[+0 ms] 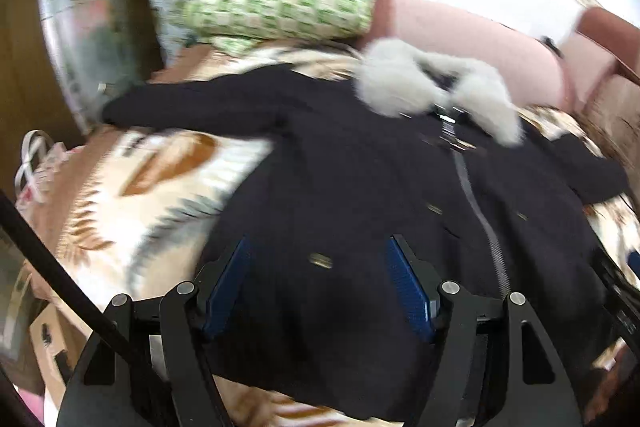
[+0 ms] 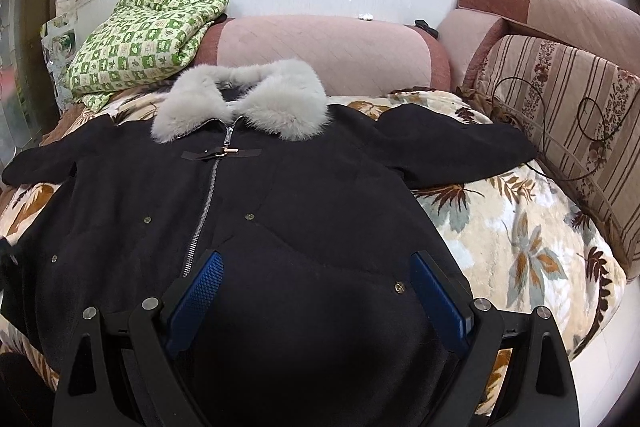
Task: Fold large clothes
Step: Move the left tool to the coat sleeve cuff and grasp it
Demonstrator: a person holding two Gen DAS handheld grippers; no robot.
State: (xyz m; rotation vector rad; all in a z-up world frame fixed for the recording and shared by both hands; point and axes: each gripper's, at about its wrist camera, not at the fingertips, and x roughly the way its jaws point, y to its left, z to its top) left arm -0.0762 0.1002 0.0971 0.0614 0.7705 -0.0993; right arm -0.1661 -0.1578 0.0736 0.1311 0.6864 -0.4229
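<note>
Both our left gripper (image 1: 318, 247) and right gripper (image 2: 316, 263) hang released, jaws spread, over the black coat (image 2: 280, 195), spread front-up on the leaf-print blanket (image 2: 520, 239), fur collar (image 2: 244, 99) toward the pink bolster (image 2: 320, 47), hem hidden beneath our fingers.

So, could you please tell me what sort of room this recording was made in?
Most likely a home bedroom or living room. A black coat lies spread on a leaf-patterned blanket, with a padded pink bolster against the wall and a folded green quilt beside it.
</note>
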